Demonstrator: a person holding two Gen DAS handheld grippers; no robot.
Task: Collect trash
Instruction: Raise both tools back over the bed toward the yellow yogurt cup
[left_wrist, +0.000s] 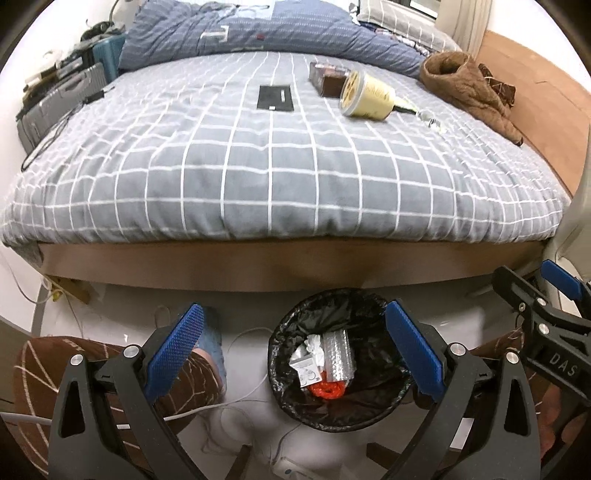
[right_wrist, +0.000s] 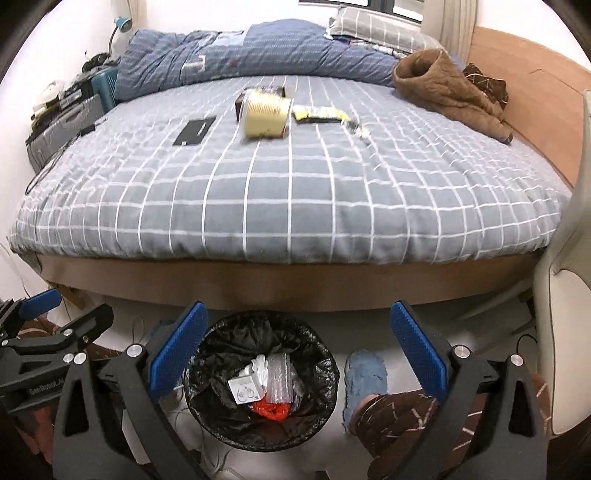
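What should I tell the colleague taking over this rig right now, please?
Left gripper: open, empty, above the bin.
Right gripper: open, empty, also above the bin.
Trash bin: on the floor at the bed's foot, black liner, already holding a small white box, bubble wrap and something orange.
Left on the bed: yellow cylindrical container on its side, brown box behind it, yellow-black wrapper, flat black item.

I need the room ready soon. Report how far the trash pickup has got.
Done: the bin already holds a white box, bubble wrap and something red. In hand: nothing; left gripper and right gripper are both open. Left: the yellow tub, brown box and wrappers on the bed.
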